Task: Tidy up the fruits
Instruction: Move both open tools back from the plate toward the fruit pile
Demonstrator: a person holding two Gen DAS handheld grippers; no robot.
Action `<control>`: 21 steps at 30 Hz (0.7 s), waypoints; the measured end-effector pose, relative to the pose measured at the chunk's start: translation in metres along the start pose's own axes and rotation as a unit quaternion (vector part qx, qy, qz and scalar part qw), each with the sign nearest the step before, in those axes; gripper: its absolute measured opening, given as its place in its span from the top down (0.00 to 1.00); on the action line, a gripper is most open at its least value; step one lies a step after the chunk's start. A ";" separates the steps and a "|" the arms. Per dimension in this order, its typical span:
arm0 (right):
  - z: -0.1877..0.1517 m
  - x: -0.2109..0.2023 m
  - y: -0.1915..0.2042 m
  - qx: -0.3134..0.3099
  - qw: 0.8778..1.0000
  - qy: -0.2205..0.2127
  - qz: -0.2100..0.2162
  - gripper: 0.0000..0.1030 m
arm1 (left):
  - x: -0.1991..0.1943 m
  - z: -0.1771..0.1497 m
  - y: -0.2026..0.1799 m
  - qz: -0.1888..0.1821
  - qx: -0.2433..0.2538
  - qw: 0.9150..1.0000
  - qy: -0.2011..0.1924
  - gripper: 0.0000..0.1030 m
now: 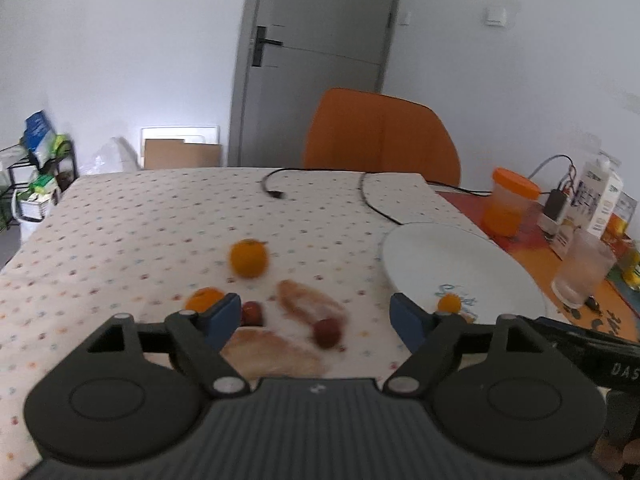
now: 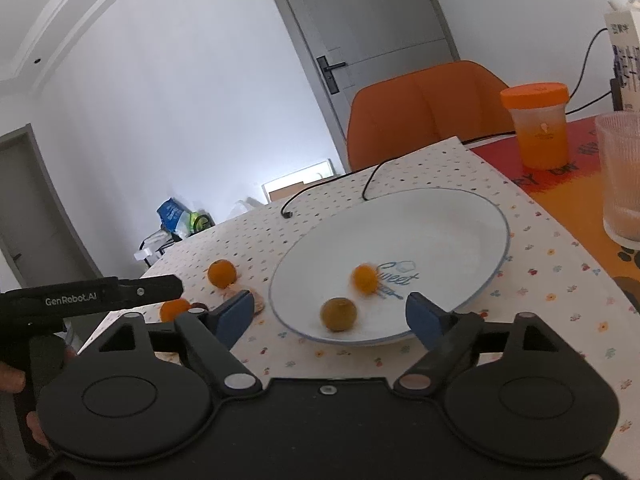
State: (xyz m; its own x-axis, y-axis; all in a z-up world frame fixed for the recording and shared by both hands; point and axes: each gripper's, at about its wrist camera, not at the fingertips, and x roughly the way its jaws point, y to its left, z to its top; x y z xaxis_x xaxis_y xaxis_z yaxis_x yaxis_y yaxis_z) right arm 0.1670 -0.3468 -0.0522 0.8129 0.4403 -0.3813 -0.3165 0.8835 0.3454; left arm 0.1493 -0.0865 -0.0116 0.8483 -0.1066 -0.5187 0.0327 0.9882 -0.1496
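My left gripper (image 1: 316,318) stands open over the dotted tablecloth, nothing pressed between its blue pads. Below it lie two red dates (image 1: 326,332) (image 1: 252,313) on brown stains. Two oranges (image 1: 248,258) (image 1: 204,299) sit just beyond, to the left. The white plate (image 1: 460,248) is to the right, with a small orange fruit (image 1: 449,303) on it. My right gripper (image 2: 330,316) is open at the plate's (image 2: 480,216) near rim. A brownish round fruit (image 2: 338,314) lies in the plate between its fingers, untouched, with the small orange fruit (image 2: 365,277) behind it.
An orange-lidded jar (image 2: 538,128), a ribbed glass (image 2: 622,184) and a carton (image 1: 600,196) stand right of the plate. A black cable (image 1: 276,194) runs over the far cloth. An orange chair (image 1: 380,136) is behind the table. The left tool's black body (image 2: 100,298) reaches in beside the right gripper.
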 end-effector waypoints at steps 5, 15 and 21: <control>0.000 0.001 0.011 -0.003 1.000 0.001 0.016 0.04 | -0.014 -0.004 0.020 0.013 -0.007 1.000 -0.001 0.11; 0.001 0.005 0.040 -0.027 0.999 0.014 0.033 0.00 | -0.041 -0.012 0.052 0.021 -0.013 1.000 0.014 0.03; 0.000 0.004 0.068 -0.070 0.996 0.031 0.050 0.00 | -0.056 -0.017 0.070 0.024 -0.030 0.999 0.009 0.03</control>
State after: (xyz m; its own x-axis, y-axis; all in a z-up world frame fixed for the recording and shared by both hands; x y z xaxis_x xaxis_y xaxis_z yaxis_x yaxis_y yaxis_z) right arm 0.1492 -0.2847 -0.0301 0.7430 0.5331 -0.4046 -0.4638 0.8460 0.2630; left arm 0.0956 -0.0133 -0.0074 0.8381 -0.0615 -0.5420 -0.0404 0.9839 -0.1741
